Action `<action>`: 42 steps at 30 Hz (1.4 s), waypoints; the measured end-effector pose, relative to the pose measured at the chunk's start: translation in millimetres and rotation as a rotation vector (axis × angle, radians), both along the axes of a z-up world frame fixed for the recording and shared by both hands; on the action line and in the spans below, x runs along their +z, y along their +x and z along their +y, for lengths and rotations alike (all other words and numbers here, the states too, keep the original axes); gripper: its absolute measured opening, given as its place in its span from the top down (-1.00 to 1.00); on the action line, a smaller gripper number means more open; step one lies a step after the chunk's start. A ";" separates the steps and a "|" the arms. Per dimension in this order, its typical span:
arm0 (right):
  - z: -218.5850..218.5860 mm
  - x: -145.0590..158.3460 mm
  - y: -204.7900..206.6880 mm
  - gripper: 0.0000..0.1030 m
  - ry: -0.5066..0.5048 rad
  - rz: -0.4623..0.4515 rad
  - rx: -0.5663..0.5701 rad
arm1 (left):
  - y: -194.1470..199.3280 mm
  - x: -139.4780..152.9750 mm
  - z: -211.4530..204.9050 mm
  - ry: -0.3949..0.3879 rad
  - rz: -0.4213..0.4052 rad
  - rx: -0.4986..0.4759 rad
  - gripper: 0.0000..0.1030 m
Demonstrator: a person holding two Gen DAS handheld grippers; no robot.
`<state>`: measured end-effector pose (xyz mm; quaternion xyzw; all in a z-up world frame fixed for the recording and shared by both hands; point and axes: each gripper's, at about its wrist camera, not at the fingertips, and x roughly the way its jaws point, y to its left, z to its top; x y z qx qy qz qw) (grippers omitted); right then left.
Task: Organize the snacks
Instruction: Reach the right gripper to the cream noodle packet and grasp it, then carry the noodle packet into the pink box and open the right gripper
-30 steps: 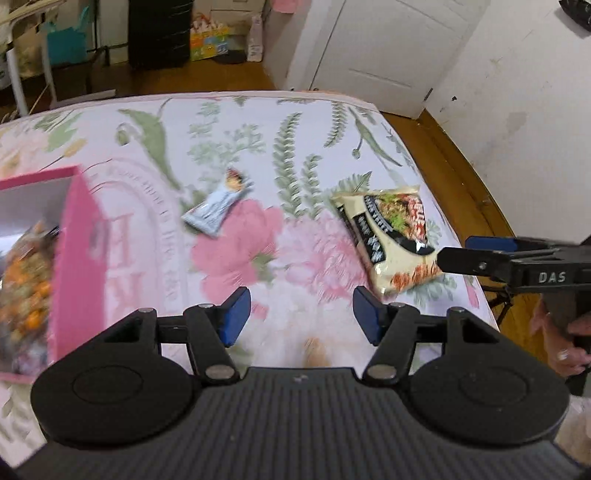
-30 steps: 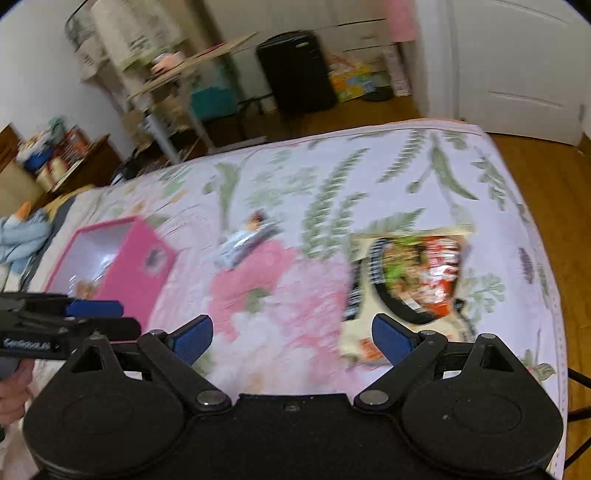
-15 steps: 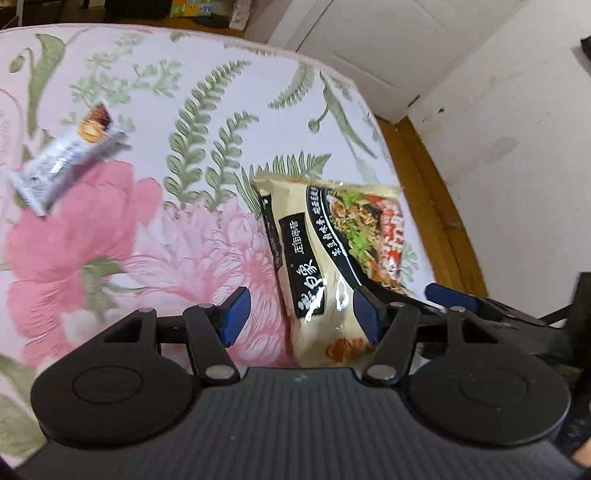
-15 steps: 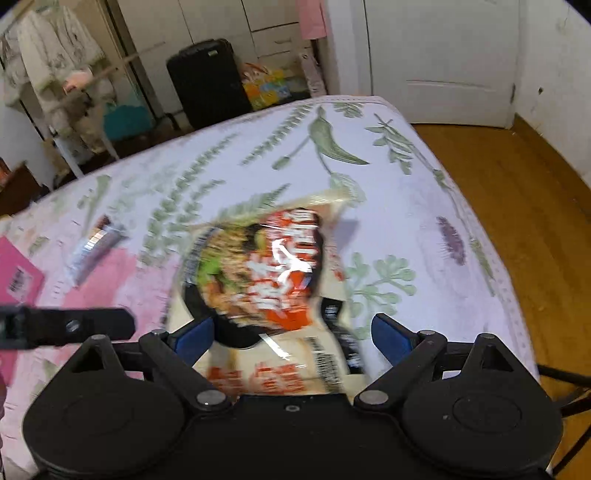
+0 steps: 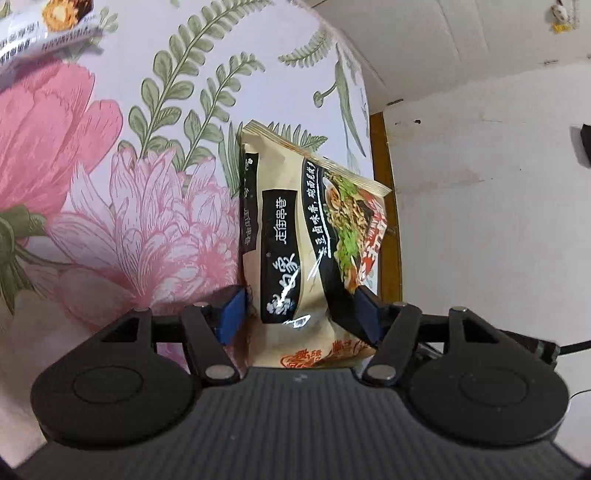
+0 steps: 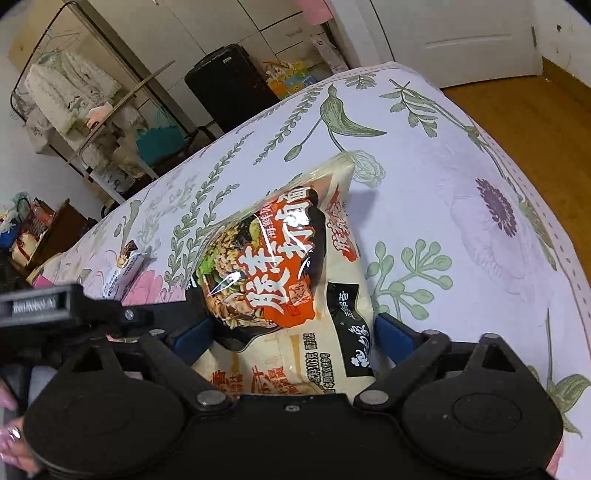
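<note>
A beige instant-noodle packet [image 5: 295,236] lies near the right edge of the flowered bedspread [image 5: 110,221]. My left gripper [image 5: 299,314] is open and low over it. The packet's near end sits between its blue pads [image 5: 231,317], which lie along its sides. In the right wrist view the same packet [image 6: 280,266] fills the gap of my right gripper [image 6: 295,332]. Those jaws are closing, with the pads at the packet's edges and no clear squeeze. A small silver snack bar [image 5: 44,33] lies farther left on the bed and shows in the right wrist view too [image 6: 123,273].
The left gripper's black body [image 6: 55,306] reaches in from the left, close beside my right fingers. A person's hand [image 6: 11,443] is at the lower left. The bed ends at a wooden floor [image 6: 535,122] on the right. A black suitcase [image 6: 229,85] and a clothes rack [image 6: 74,92] stand beyond the bed.
Both grippers sank toward the bed and moved in on the noodle packet, which now lies between both pairs of fingers. The pink box left both views. The right jaws narrowed a little.
</note>
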<state>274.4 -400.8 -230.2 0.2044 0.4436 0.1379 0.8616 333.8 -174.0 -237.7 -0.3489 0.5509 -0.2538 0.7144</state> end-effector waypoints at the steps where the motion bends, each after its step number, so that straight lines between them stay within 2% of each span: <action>1: 1.5 1.6 0.1 -0.67 -0.006 0.004 0.010 | -1.0 1.1 -1.9 0.009 -0.011 -0.017 -0.21; 4: 5.5 9.1 -2.6 -0.44 -0.012 0.022 0.030 | -7.3 5.7 -3.2 0.029 -0.031 -0.032 -0.21; 8: 13.5 18.2 -13.0 -0.34 -0.035 0.042 0.049 | -17.1 8.9 4.1 0.025 -0.011 -0.054 -0.21; 12: 23.8 27.5 -25.7 -0.33 -0.036 0.070 0.072 | -30.6 18.3 17.8 0.029 0.017 -0.074 -0.21; 17: 40.5 39.1 -50.7 -0.33 0.011 0.104 0.072 | -56.1 41.9 38.2 0.085 0.018 -0.108 -0.22; 20: 54.4 47.1 -63.4 -0.33 0.034 0.134 0.093 | -74.9 56.0 53.9 0.114 0.032 -0.096 -0.22; 26: 92.6 64.1 -98.1 -0.23 0.103 0.110 0.151 | -120.6 95.8 95.3 0.228 -0.039 -0.076 -0.22; 30: 124.3 80.0 -111.0 -0.21 0.119 0.096 0.196 | -141.9 117.3 128.8 0.257 -0.077 -0.049 -0.22; 36: 181.7 113.1 -120.1 -0.19 0.076 0.062 0.281 | -162.0 147.3 173.8 0.333 -0.134 -0.019 -0.22; 42: 237.6 137.9 -109.8 -0.17 0.064 0.010 0.364 | -166.1 168.3 234.5 0.342 -0.170 0.041 -0.22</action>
